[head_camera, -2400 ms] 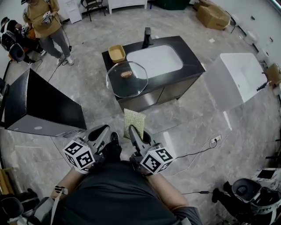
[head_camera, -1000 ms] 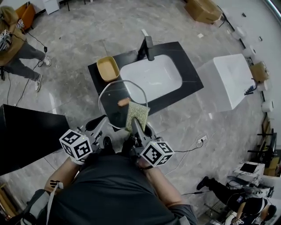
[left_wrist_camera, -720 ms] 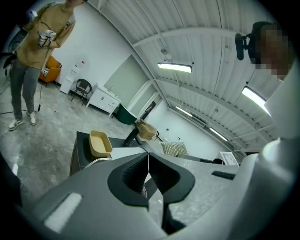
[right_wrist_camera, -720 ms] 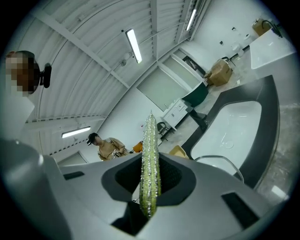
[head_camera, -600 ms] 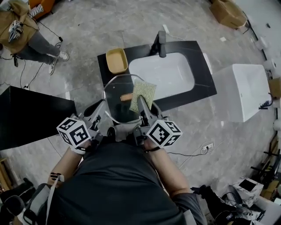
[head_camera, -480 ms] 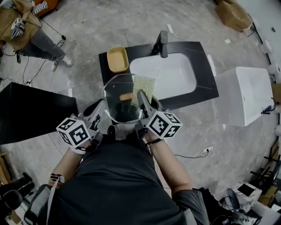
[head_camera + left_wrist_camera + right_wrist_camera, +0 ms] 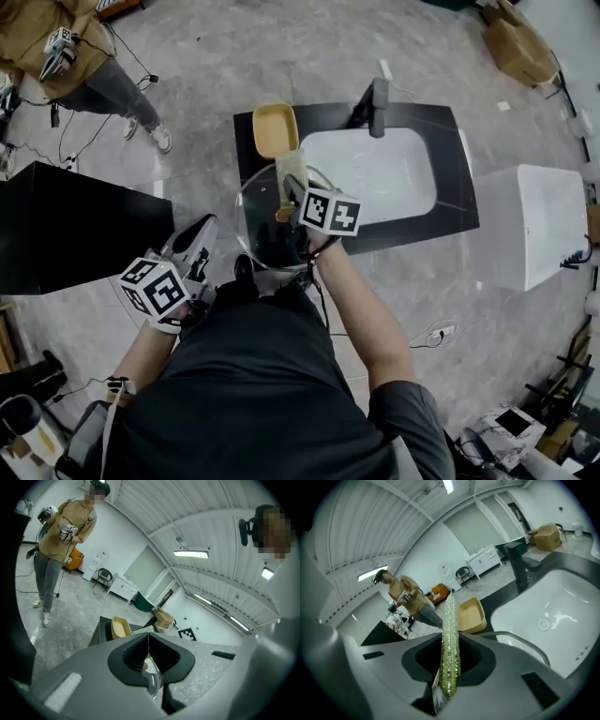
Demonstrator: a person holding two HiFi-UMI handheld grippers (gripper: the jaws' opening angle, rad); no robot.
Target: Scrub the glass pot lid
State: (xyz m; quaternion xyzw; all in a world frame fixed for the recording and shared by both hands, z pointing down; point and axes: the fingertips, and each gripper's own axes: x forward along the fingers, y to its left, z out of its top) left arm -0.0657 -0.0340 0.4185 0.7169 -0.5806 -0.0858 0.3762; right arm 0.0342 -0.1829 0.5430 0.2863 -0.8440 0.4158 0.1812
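The round glass pot lid point(image 7: 261, 234) with a wooden knob point(image 7: 283, 215) lies on the near left corner of the black counter point(image 7: 456, 208). My right gripper point(image 7: 292, 192) reaches out over the lid, shut on a green-yellow scouring sponge point(image 7: 289, 171) held edge-up above the knob. In the right gripper view the sponge point(image 7: 450, 644) stands between the jaws, with the lid's rim point(image 7: 520, 641) just beyond. My left gripper point(image 7: 204, 230) hangs back, left of the lid and apart from it, shut on nothing. The left gripper view shows a sliver of the lid point(image 7: 153, 684) under the closed jaws.
A tan tray point(image 7: 275, 129) sits at the counter's far left. A white sink point(image 7: 375, 173) with a dark faucet point(image 7: 377, 97) fills its middle. A black box point(image 7: 75, 225) stands to the left and a white cabinet point(image 7: 530, 225) to the right. A person point(image 7: 75, 47) stands far left.
I have come up to the counter. My right gripper pushed forward with the sponge until it hangs over the lid. The left gripper stayed back at the left.
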